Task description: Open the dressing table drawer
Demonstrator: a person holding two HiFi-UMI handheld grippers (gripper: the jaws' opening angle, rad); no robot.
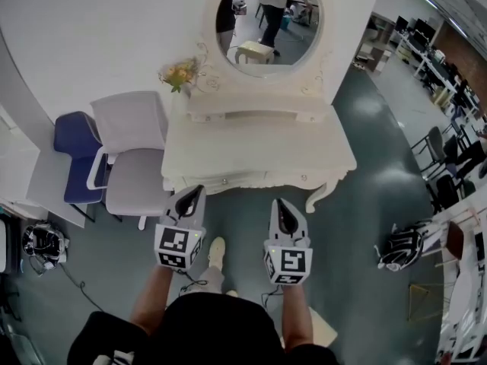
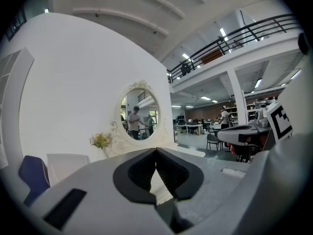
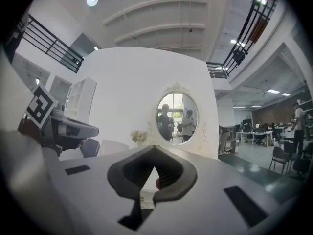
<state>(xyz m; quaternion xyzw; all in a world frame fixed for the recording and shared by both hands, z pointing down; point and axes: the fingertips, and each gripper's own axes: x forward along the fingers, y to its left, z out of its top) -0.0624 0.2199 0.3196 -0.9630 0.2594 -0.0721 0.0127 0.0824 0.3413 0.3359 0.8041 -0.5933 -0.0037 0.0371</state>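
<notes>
A grey chair [image 1: 133, 169] stands just beside a blue chair [image 1: 76, 154], with yellow flowers [image 1: 179, 74] near them.

At 12 o'clock, backed against the wall [image 1: 91, 36], the table [image 1: 259, 154], with the mirror [image 1: 266, 17] upright on its far edge and flowers [image 1: 179, 73] at the mirror's 9 o'clock. Drawer [image 1: 232, 181] set in the table's near edge. Just beside the table at its 9 o'clock, a chair [image 1: 133, 166], with a second chair [image 1: 76, 154] beyond it on the same bearing. At 6 o'clock, short of the table, left gripper [image 1: 199, 190] and right gripper [image 1: 278, 204] side by side, fingers toward 12. On the floor [image 1: 358, 226], one bag [image 1: 44, 243] at 8 o'clock, another bag [image 1: 401, 248] at 4.
</notes>
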